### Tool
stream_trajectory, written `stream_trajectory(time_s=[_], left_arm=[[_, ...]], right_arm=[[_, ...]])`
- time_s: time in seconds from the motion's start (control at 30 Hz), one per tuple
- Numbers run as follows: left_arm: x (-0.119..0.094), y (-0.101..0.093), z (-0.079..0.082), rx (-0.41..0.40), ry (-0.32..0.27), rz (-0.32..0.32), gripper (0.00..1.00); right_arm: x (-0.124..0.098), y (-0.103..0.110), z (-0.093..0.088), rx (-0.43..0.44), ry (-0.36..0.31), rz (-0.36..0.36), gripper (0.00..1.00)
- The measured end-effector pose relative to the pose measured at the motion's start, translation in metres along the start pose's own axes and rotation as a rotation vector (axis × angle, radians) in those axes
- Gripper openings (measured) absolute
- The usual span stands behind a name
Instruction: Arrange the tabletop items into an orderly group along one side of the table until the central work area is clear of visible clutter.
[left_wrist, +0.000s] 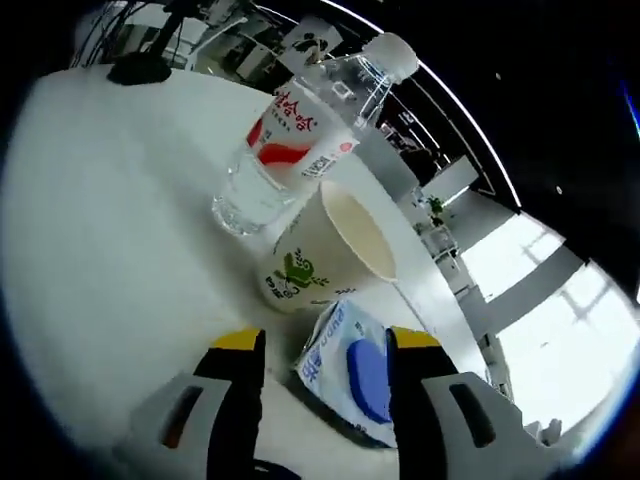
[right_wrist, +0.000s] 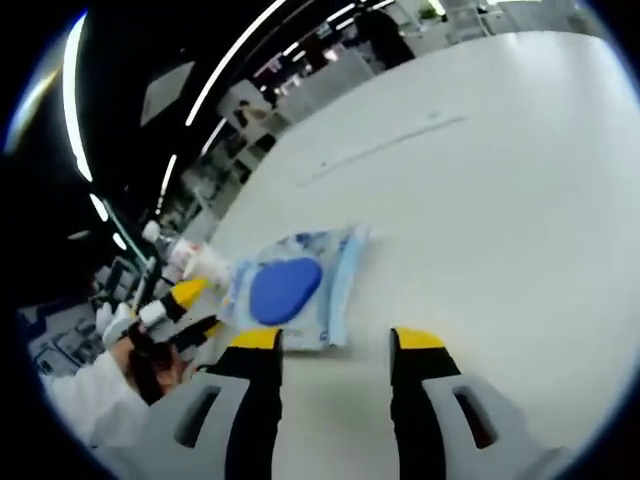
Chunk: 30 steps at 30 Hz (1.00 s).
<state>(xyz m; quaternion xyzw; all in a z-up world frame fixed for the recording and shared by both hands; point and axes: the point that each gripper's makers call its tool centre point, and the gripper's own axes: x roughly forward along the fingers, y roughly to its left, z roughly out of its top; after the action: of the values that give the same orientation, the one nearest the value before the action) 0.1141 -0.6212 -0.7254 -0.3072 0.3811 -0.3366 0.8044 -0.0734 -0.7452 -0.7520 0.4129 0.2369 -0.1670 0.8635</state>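
Note:
A wipes pack (left_wrist: 345, 375) with a blue oval lid lies flat on the white table (left_wrist: 110, 250). Its near end sits between the jaws of my left gripper (left_wrist: 328, 340), which is open; I cannot tell whether the jaws touch it. Just beyond the pack a paper cup (left_wrist: 320, 255) with a green print stands beside a clear water bottle (left_wrist: 285, 150) with a red-and-white label. In the right gripper view the same pack (right_wrist: 290, 290) lies just ahead of my right gripper (right_wrist: 337, 340), which is open with nothing between its fingers. The left gripper (right_wrist: 195, 308) shows at the pack's far end.
A hand in a white sleeve (right_wrist: 100, 385) holds the left gripper. The bottle (right_wrist: 185, 258) shows faintly behind it. A wide bare stretch of table (right_wrist: 500, 200) runs to the right of the pack. A dark stand base (left_wrist: 140, 68) sits at the table's far edge.

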Motion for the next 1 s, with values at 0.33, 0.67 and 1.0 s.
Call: stream_trajectory(time_s=[0.33, 0.67, 1.0], left_arm=[[-0.049, -0.046, 0.016, 0.022, -0.087, -0.23, 1.0], [-0.096, -0.058, 0.001, 0.245, -0.018, -0.261, 1.0], [-0.131, -0.04, -0.001, 0.31, 0.0, -0.225, 1.0]], right_arm=[[-0.053, -0.003, 0.01, 0.036, -0.14, 0.064, 0.52], [-0.085, 0.037, 0.001, -0.246, -0.116, 0.173, 0.76], [-0.113, 0.041, -0.011, -0.3, -0.08, 0.209, 0.86]])
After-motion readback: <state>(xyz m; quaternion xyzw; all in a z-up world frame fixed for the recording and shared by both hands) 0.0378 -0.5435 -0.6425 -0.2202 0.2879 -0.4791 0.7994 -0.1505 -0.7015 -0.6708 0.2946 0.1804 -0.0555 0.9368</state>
